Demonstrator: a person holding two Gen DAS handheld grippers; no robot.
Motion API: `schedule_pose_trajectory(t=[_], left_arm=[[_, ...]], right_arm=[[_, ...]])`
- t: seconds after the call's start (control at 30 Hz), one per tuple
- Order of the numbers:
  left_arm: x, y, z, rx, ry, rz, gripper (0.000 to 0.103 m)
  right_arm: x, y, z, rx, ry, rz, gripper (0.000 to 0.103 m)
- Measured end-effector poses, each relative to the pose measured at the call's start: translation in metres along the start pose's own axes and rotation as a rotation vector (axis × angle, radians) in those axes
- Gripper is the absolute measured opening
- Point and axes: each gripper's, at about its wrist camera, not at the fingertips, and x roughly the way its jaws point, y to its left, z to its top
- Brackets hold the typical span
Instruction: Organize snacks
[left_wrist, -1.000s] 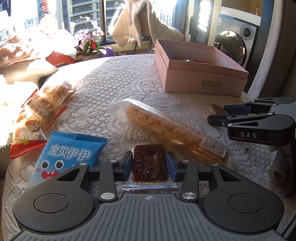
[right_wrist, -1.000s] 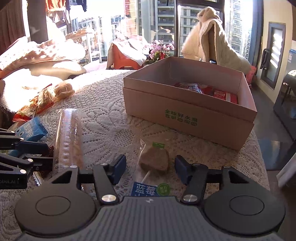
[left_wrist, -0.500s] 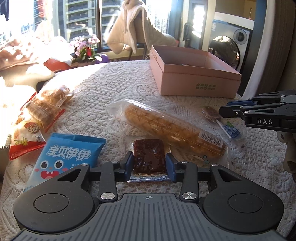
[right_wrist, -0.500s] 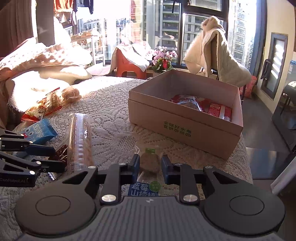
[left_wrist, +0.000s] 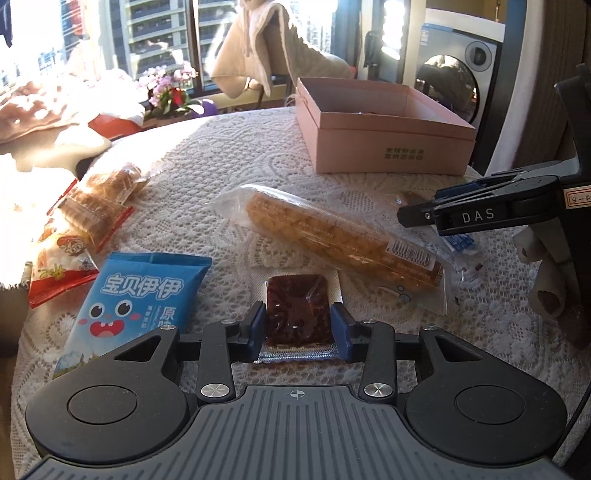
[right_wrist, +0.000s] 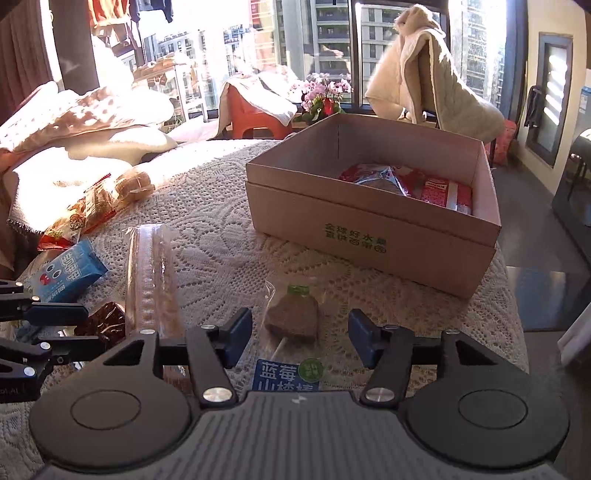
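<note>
My left gripper (left_wrist: 298, 325) is shut on a dark red jelly snack (left_wrist: 297, 308) in clear wrap, just above the lace cloth. My right gripper (right_wrist: 298, 334) has its jaws opening; a brown lollipop in clear wrap (right_wrist: 292, 320) lies between them on the cloth, the pads clear of it. The pink cardboard box (right_wrist: 369, 236) stands beyond, holding red packets (right_wrist: 406, 181). The same box (left_wrist: 384, 147) sits at the back of the left wrist view, with the right gripper (left_wrist: 417, 216) at the right edge.
A long clear-wrapped pastry stick (left_wrist: 340, 236) lies mid-table. A blue cartoon packet (left_wrist: 140, 291) and red-and-clear bread packets (left_wrist: 85, 218) lie at the left. Beyond the table are flowers (right_wrist: 325, 92), a draped chair (right_wrist: 424, 81) and a washing machine (left_wrist: 454, 74).
My right gripper closed on the lollipop half a second ago and has since spread apart, leaving it on the cloth. My left gripper has kept its hold on the jelly snack.
</note>
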Motion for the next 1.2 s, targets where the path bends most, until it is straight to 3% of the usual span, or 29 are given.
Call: schedule_pose_trajectory(t=[0.1,0.17,0.2,0.23,0.4,0.53,0.67,0.77,0.83,0.93,1.03,1.13,1.2], left_arm=[[0.003,0.005,0.005,-0.039,0.026,-0.017,0.043],[0.006,0.009,0.009,-0.056,0.034,-0.032,0.044],[0.008,0.010,0.011,-0.058,0.036,-0.035,0.044],[0.011,0.011,0.014,-0.062,0.036,-0.039,0.045],[0.016,0.003,0.019,-0.009,0.033,-0.022,0.044],[0.005,-0.013,0.002,0.078,-0.030,0.020,0.043],[-0.010,-0.012,-0.010,0.040,-0.065,0.007,0.043],[-0.035,-0.007,0.001,0.012,-0.140,-0.003,0.043],[-0.056,-0.004,0.018,0.010,-0.215,-0.014,0.043],[-0.086,0.003,0.069,0.021,-0.357,-0.067,0.043],[-0.089,-0.001,0.127,0.055,-0.476,-0.105,0.043],[-0.063,-0.004,0.186,0.009,-0.505,-0.183,0.043],[-0.028,-0.001,0.222,-0.109,-0.424,-0.274,0.044]], right_arm=[[0.007,0.007,-0.002,-0.030,-0.010,-0.036,0.059],[0.005,0.014,-0.004,-0.078,-0.021,-0.043,0.049],[0.003,0.017,-0.006,-0.093,-0.022,-0.030,0.039],[0.002,0.020,-0.007,-0.107,-0.025,-0.031,0.038],[-0.001,0.023,-0.010,-0.115,-0.036,-0.041,0.037],[-0.008,0.015,-0.012,-0.087,-0.035,-0.025,0.035],[-0.019,0.009,-0.016,-0.079,-0.045,-0.012,0.035],[-0.030,0.003,-0.013,-0.067,-0.067,-0.004,0.035],[-0.046,-0.004,-0.003,-0.040,-0.115,0.019,0.035],[-0.079,-0.016,0.023,-0.011,-0.237,0.036,0.035],[-0.102,-0.029,0.059,0.013,-0.335,0.023,0.035],[-0.113,-0.042,0.106,0.012,-0.410,-0.029,0.035],[-0.110,-0.051,0.132,0.023,-0.420,-0.050,0.036]])
